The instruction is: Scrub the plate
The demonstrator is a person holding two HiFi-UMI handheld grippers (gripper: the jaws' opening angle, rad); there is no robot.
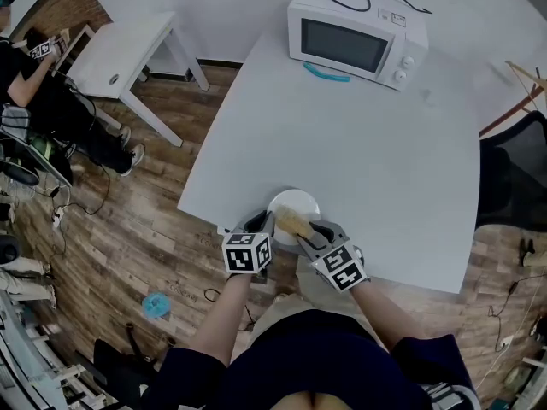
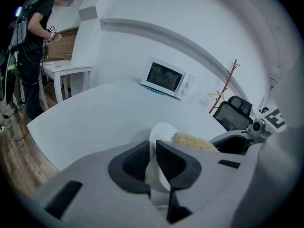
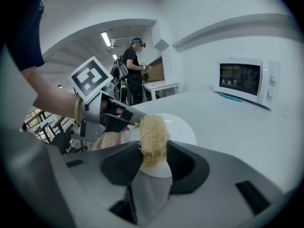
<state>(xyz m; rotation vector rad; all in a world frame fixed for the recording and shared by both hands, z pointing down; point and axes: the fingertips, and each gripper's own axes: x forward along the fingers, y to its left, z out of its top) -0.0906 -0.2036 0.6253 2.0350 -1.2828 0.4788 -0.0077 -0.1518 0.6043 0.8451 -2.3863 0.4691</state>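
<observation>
1. Your left gripper [image 2: 152, 161] has its jaws narrowed onto the rim of the round white plate [image 2: 162, 131], at the plate's left side. That clamp looks meant to steady the plate against the rubbing.
2. Your right gripper [image 3: 154, 161] has its jaws closed on a tan, fibrous scouring pad [image 3: 153, 136]. The pad's free end lies over the plate's face, so the pad, not the jaws, meets the surface.
3. The plate is at the near edge of the light grey table [image 1: 367, 161], just in front of you. I cannot tell whether it lies flat or is tipped up slightly.
4. Counted: one plate, one scouring pad, two grippers, both occupied.
5. One white microwave oven [image 1: 355, 45] stands at the far edge, well apart, with one teal strip [image 1: 326, 73] just in front of it.
</observation>
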